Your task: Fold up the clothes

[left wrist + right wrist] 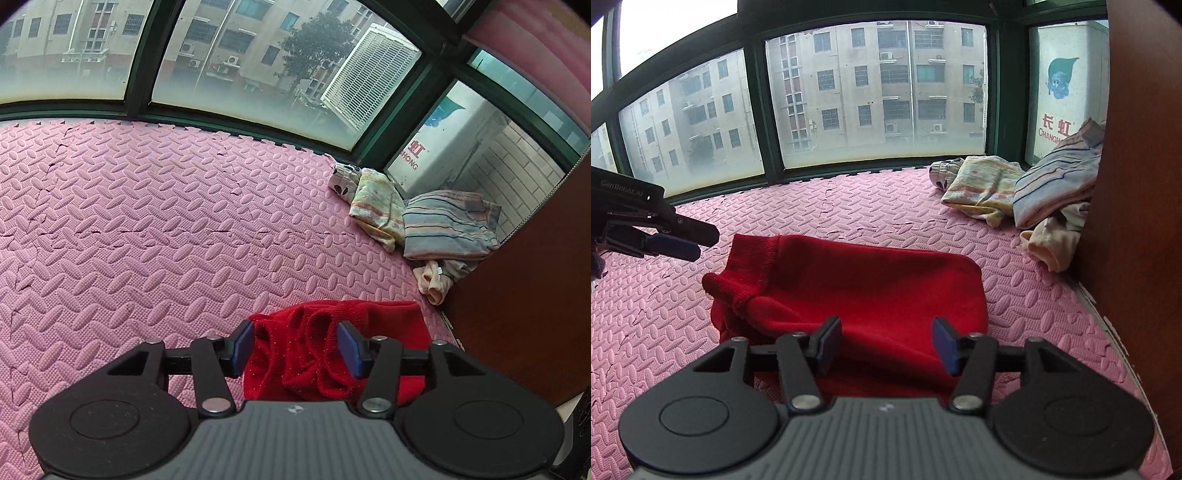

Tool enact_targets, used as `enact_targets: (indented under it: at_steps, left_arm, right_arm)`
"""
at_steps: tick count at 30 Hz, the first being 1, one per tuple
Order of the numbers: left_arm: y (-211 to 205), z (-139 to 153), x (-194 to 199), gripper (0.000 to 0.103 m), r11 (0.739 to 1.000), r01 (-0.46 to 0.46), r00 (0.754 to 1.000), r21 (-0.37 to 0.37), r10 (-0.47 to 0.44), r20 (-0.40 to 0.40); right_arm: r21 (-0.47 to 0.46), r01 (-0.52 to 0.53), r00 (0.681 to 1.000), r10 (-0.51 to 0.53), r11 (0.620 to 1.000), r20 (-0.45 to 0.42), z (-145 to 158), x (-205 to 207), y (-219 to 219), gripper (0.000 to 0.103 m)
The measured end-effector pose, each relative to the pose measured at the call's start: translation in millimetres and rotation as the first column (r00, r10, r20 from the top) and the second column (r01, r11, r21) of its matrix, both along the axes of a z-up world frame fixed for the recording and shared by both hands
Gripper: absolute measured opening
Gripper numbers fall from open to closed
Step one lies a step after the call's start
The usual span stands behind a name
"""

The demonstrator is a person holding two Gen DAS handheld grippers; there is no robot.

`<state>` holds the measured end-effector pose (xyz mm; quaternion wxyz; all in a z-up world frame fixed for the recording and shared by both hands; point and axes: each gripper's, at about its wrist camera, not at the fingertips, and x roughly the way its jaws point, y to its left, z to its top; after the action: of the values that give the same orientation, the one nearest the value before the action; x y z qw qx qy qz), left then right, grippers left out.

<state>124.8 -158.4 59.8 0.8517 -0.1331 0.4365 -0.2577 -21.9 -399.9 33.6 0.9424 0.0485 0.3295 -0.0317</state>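
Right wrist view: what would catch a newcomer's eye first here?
A bright red sweater lies folded on the pink foam mat, just ahead of the right gripper, whose jaws stand open above it. At the far right, a pile of pale clothes sits against a brown wooden panel. The left gripper pokes in from the left edge.

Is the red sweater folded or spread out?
Folded. The red sweater lies as a compact bundle on the pink foam mat, with a ribbed cuff doubled over on top.

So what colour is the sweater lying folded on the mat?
Red sweater, seen best from the right wrist view.
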Motion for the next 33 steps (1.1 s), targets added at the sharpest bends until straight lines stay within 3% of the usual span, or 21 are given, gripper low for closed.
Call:
enact_targets:
  at_steps: [4,7,9,16,22,29,31,33]
  left_arm:
    - [2.8,-0.6,2.0,0.054,1.0,-0.011,1.0,-0.005,0.011,-0.004]
    - [4.1,-0.2,2.4,0.055,1.0,-0.016,1.0,-0.01,0.016,-0.005]
    - [4.4,1.4,3.2,0.055,1.0,-0.019,1.0,-0.012,0.019,-0.002]
    - [4.9,8.4,6.9,0.057,0.998,-0.038,0.999,-0.046,0.038,-0.001]
    - [-2.1,10.7,1.4,0.059,0.998,-0.008,1.0,-0.057,0.009,0.004]
    - [-12.4,-1.0,-4.8,0.061,0.999,0.023,1.0,-0.049,-0.023,-0.012]
    - [-14.6,-5.2,-6.0,0.061,0.999,0.027,0.999,-0.027,-0.027,-0.017]
    - [-14.2,-7.8,-6.7,0.061,0.999,0.028,1.0,-0.014,-0.028,-0.01]
  right_arm:
    - [0.014,-0.003,1.0,0.003,1.0,-0.024,-10.1,-0.1,1.8,0.056]
    - [-0.025,-0.03,0.998,0.029,0.999,-0.054,-23.4,-3.6,11.3,0.056]
    - [-0.051,-0.048,0.998,0.046,0.998,-0.04,-20.7,-8.3,16.6,0.056]
    - [0.05,-0.034,0.997,0.031,0.998,0.075,14.6,-13.5,6.1,0.056]
    - [0.045,0.02,1.0,-0.021,0.999,0.023,4.0,-0.7,-2.4,0.056]
    - [-0.049,0.005,1.0,-0.006,0.999,-0.013,-29.4,-10.2,24.0,0.056]
    - [-0.086,-0.013,1.0,0.012,0.996,-0.01,-28.2,-12.6,31.4,0.057]
    - [-0.054,-0.032,0.999,0.033,0.998,0.014,-17.6,-15.5,30.0,0.056]
